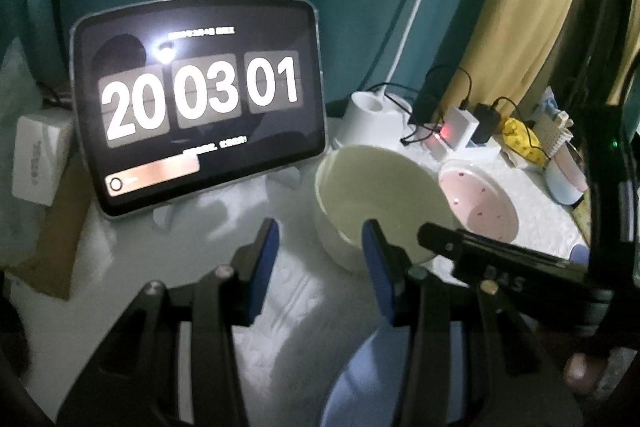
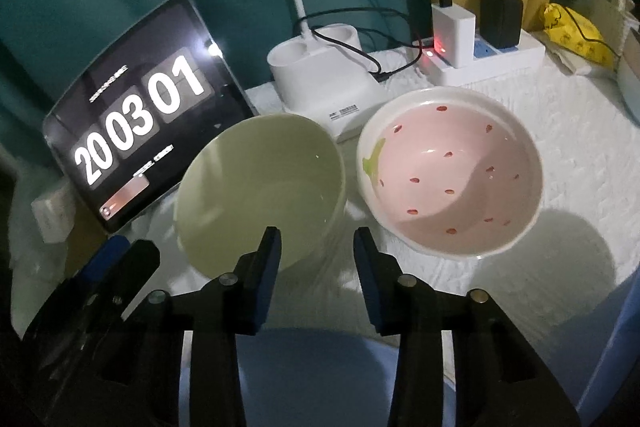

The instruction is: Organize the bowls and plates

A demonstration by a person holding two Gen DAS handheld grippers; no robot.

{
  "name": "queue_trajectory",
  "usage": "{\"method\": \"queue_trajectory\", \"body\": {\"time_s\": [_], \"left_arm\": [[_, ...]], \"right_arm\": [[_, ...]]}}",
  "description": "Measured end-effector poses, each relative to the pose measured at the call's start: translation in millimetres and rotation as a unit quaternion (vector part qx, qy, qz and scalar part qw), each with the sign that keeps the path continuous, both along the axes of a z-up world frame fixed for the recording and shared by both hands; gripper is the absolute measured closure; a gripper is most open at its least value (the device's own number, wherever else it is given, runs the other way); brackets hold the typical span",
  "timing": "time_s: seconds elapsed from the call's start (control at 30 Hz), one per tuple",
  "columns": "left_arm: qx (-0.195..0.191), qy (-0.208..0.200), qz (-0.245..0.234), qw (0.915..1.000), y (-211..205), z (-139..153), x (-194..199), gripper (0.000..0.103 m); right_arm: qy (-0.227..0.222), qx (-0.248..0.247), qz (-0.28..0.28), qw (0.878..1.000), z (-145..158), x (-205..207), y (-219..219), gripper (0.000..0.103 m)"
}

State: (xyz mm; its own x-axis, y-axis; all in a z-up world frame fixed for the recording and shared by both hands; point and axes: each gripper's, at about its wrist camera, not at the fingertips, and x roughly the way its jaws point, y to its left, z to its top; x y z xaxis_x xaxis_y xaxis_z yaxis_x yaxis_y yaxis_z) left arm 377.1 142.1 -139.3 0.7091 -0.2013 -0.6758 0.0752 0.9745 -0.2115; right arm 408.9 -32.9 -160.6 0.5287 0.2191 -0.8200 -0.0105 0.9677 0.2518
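Right wrist view: the right claw (image 2: 316, 239) hangs released and empty just before the green bowl (image 2: 260, 187), the strawberry bowl (image 2: 452, 179) touching beside it. Left claw (image 1: 320, 235) released too. Clipping the green bowl's rim could knock both bowls.

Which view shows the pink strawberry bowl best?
The right wrist view: the pink strawberry bowl shows whole, its inside visible. In the left wrist view it sits foreshortened at the right, partly hidden behind the other claw.
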Motion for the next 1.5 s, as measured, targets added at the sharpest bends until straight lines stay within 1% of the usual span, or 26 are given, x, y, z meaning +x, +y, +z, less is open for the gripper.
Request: {"method": "queue_trajectory", "body": {"time_s": [0.1, 0.37, 0.5, 0.67, 0.73, 0.77, 0.83, 0.9, 1.0, 1.13, 1.5], "left_arm": [[-0.001, 0.003, -0.001, 1.0, -0.3, -4.2, 5.6, 0.058], [0.005, 0.019, -0.002, 0.9998, -2.4, -16.6, 19.5, 0.058], [0.011, 0.023, -0.008, 0.9996, -6.2, -20.2, 24.0, 0.058], [0.031, 0.037, -0.006, 0.9988, -10.3, -24.8, 30.6, 0.058], [0.03, 0.042, -0.009, 0.9986, -12.4, -28.9, 32.8, 0.061], [0.03, 0.043, -0.012, 0.9985, -12.8, -30.3, 32.6, 0.064], [0.034, 0.043, -0.018, 0.9983, -15.7, -32.8, 32.6, 0.074], [0.046, 0.04, -0.014, 0.9981, -17.3, -33.7, 31.3, 0.076], [0.041, 0.037, -0.01, 0.9984, -13.2, -33.1, 30.9, 0.081], [0.05, 0.023, -0.003, 0.9985, -12.2, -27.3, 25.5, 0.081], [0.043, -0.012, 0.009, 0.999, -13.9, 3.8, -5.2, 0.081]], "right_arm": [[-0.006, -0.003, 0.002, 1.0, -6.2, 5.5, 4.0, 0.07], [-0.016, -0.017, 0.005, 1.0, -15.4, 10.5, 6.8, 0.073], [-0.008, -0.017, 0.011, 1.0, -23.7, 12.2, 5.4, 0.08], [-0.008, -0.017, 0.019, 1.0, -30.2, 11.0, 5.4, 0.088], [-0.016, -0.015, 0.023, 0.999, -28.8, 10.1, 6.1, 0.089], [-0.02, -0.016, 0.027, 0.999, -27.1, 9.2, 7.7, 0.089], [-0.029, -0.015, 0.032, 0.999, -24.0, 7.2, 11.0, 0.09], [-0.032, -0.015, 0.032, 0.999, -21.5, 5.6, 12.6, 0.09], [-0.035, -0.006, 0.03, 0.999, -20.0, 3.8, 11.9, 0.09], [-0.04, 0.0, 0.034, 0.999, -12.5, -2.7, 14.2, 0.091], [-0.075, 0.006, 0.045, 0.996, 22.7, -29.0, 11.1, 0.091]]}}
